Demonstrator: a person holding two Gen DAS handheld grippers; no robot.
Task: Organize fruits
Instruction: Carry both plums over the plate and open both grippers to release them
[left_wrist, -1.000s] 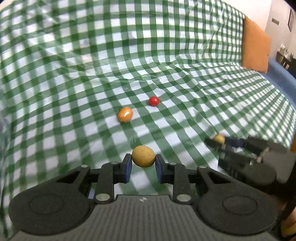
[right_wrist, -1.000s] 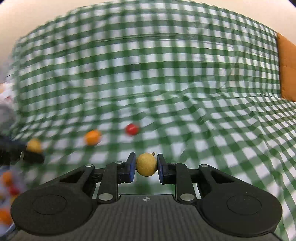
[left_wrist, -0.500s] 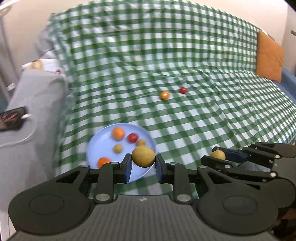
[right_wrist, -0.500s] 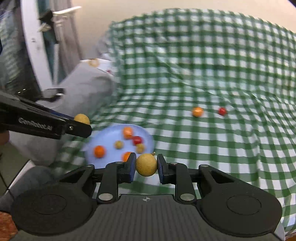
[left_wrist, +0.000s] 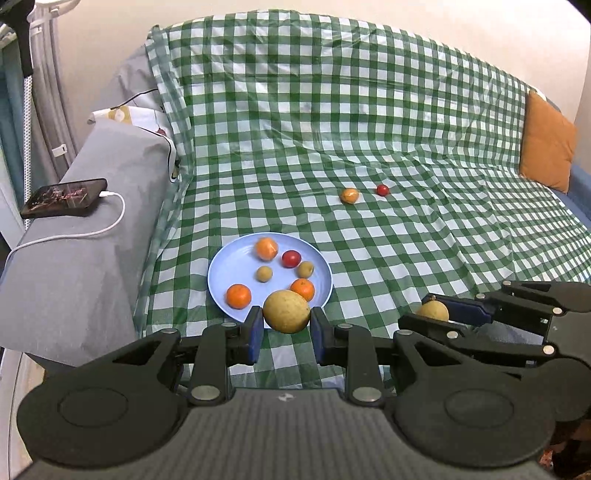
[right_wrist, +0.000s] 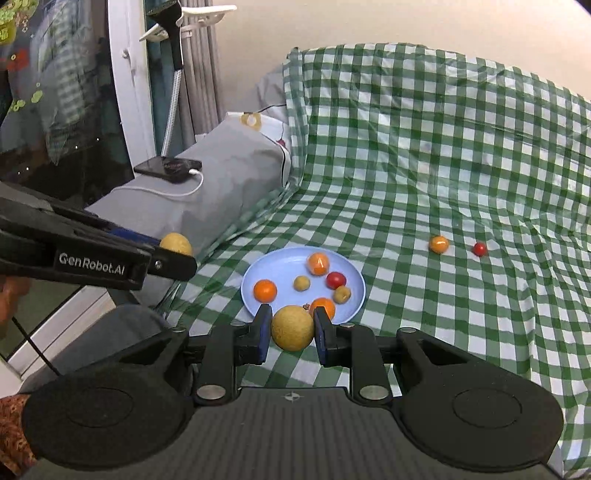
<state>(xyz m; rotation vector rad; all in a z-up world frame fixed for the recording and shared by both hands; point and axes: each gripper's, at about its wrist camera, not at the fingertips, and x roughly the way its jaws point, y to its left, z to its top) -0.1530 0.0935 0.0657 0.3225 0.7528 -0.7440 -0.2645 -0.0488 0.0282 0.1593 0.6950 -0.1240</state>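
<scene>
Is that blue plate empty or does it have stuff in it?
Not empty: the blue plate holds six small fruits, orange, red and yellowish.

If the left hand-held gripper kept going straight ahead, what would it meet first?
Probably the blue plate, around its near rim; its held yellow fruit would touch first. Depth is uncertain.

Cloth: green and white check. Plate: pale blue. On the plate: three orange fruits, one red fruit, two small tan-yellow fruits. On the cloth: one orange fruit and one small red fruit. Cushion: burnt orange. Armrest cover: grey. Phone: black, with a white cable. Fingers: black with blue pads. Held fruits: dull yellow.
</scene>
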